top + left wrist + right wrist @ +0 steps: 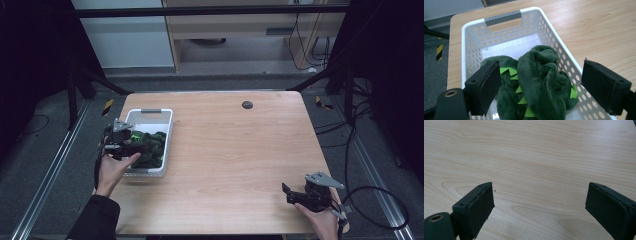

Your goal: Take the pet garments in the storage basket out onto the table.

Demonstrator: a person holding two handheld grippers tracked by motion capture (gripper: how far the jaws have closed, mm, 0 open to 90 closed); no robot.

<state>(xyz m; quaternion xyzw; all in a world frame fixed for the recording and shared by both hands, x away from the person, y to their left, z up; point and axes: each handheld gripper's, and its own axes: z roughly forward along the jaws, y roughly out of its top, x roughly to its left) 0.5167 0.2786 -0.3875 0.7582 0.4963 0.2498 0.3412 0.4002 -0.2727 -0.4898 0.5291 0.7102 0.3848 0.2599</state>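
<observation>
Left gripper view looks down on a dark green plush toy (536, 82), crumpled into a heap so that no head, limbs or overall shape can be made out; only folds of thick pile and a row of small bright green felt triangles along one seam are clear. Its lower part is cut off by the bottom edge of that view. The toy lies in a white perforated basket (564, 53) with a grey handle insert at the far end, filling the near half while the far half shows bare white floor. The left gripper (540, 87) hangs over the toy with its jaws spread wide, one on each side of the heap; whether the left pad brushes the plush cannot be told. From the high view the toy (150, 145) is a dim dark mass and the left gripper (131, 142) blends into it, with the basket (167, 125) near the left edge of the wooden table (235, 150). The right gripper (289, 194) sits well apart at the table's near right corner, jaws wide apart over bare wood.
</observation>
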